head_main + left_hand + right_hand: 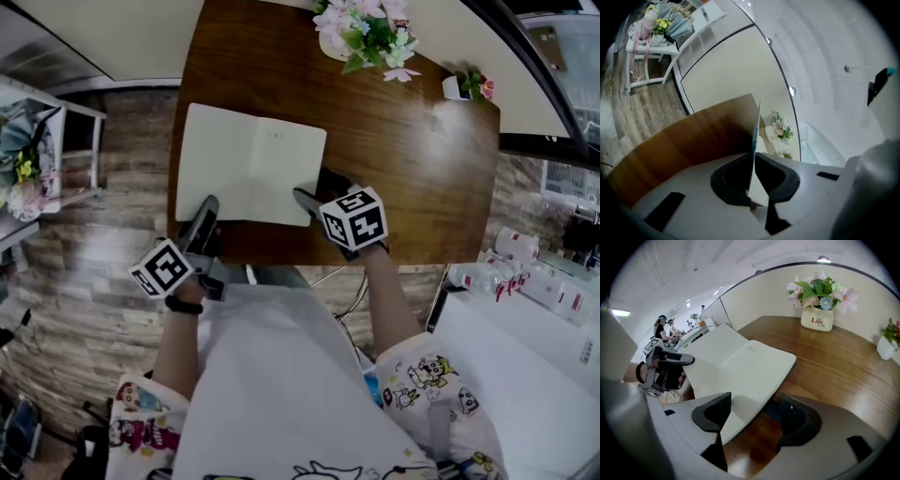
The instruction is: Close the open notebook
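An open notebook (pixel 248 159) with blank white pages lies flat on the brown wooden table (pixel 403 169). My left gripper (pixel 208 211) is at its near left corner, shut on the left edge. In the left gripper view that edge (pixel 755 136) runs thin and upright between the closed jaws (pixel 752 187). My right gripper (pixel 321 190) is at the near right corner. Its jaws (pixel 754 411) stand open astride that corner of the notebook (pixel 740 362), one finger over the page and one over the bare table, neither pressing. The left gripper (pixel 665 366) also shows in the right gripper view.
A white pot of flowers (pixel 361 28) stands at the table's far edge, a smaller pot (pixel 466 86) at the far right corner. A white rack (pixel 37 150) with flowers stands on the floor to the left. A white surface (pixel 525 375) with bottles lies to the right.
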